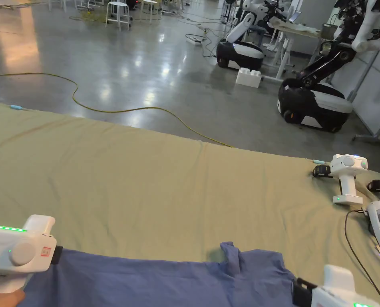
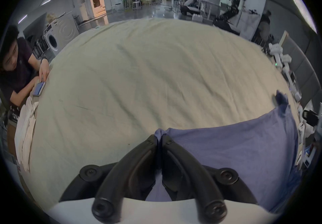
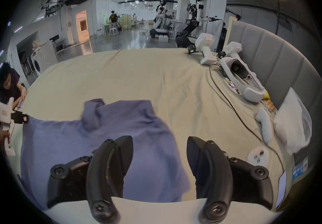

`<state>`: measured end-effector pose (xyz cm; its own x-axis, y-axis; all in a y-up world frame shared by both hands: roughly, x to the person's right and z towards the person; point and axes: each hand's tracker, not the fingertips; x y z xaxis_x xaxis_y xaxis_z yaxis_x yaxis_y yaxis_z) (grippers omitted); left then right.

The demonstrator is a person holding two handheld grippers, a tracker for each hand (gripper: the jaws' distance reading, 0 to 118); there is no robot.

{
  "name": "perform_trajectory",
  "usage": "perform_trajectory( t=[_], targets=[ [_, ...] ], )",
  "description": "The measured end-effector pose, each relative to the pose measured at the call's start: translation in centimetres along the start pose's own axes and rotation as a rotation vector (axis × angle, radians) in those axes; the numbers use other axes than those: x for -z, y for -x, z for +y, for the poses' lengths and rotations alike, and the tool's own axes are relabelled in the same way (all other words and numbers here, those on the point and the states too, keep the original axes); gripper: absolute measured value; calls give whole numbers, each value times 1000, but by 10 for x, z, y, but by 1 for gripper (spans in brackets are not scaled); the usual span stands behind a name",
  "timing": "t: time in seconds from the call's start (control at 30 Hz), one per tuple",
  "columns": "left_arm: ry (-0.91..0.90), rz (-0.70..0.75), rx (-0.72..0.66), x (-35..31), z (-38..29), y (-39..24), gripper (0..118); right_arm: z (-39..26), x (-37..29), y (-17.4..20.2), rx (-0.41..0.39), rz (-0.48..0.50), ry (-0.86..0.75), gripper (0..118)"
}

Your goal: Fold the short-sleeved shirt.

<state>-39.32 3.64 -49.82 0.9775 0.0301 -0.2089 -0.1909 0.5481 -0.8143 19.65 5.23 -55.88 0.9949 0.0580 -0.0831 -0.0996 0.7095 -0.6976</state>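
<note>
Holding a pinch of the blue short-sleeved cotton shirt (image 2: 226, 149) in the left gripper (image 2: 160, 138), I am reading its two black jaws as closed together with a small bunch of blue fabric pressed between the tips; in the right gripper view that same gripper (image 3: 19, 118) is sitting at the far left edge of the garment. The right gripper (image 3: 159, 151) is hanging over the other end with its jaws wide apart and nothing between them, blue fabric showing below the gap; whether the tips are touching the cloth I cannot tell. The shirt is lying spread along the near edge of the pale olive bedsheet (image 1: 145, 180), its long axis running left to right between my two grippers, with one sleeve (image 1: 232, 256) standing up in a fold on the far side. The relation that matters, in my judgement, is that the right-hand end of the shirt is lying directly beneath and just ahead of the open jaws, so the right gripper is the nearer one for taking the free end. Beyond the shirt the sheet is lying bare and wide, giving ample room for a fold away from me. To the right, a black cable (image 3: 226, 98), a white headset (image 3: 244, 78) and spare white handheld grippers (image 1: 345, 176) are lying well apart from the shirt; I would be keeping any sweep short of them.
</note>
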Motion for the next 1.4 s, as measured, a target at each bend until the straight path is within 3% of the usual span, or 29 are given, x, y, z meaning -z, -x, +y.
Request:
perform_trajectory(
  t=[0.07,0.23,0.37,0.43,0.47,0.5,0.53,0.67,0.87,1.17,1.4],
  targets=[
    [-17,-14,-11,-11,-2,2,6,19,16,0,-23,19,45,69],
    [-43,-13,-15,-23,-5,5,6,41,70,-10,4,150,235,69],
    [-48,-13,-20,-27,-8,-1,6,30,93,-1,-93,146,361,67],
    [-43,-10,-10,-27,-10,-3,5,28,87,2,-72,121,309,63],
    [-39,-9,-9,-26,-12,-3,6,28,86,6,-59,113,299,56],
    [-37,-10,-9,-22,-13,-4,6,25,84,7,-50,123,295,36],
    [-37,-9,-10,-22,-14,-4,6,25,83,8,-45,167,270,4],
    [-36,-10,-17,-27,-19,-4,6,26,74,12,-74,101,218,3],
    [-132,-16,-8,-73,-16,2,6,38,7,1,0,133,50,3],
    [-385,-60,-11,-213,11,9,6,84,-168,-21,1,132,-231,3],
    [-545,-77,18,-311,59,12,6,148,-268,-35,-65,121,-444,3]
  ],
)
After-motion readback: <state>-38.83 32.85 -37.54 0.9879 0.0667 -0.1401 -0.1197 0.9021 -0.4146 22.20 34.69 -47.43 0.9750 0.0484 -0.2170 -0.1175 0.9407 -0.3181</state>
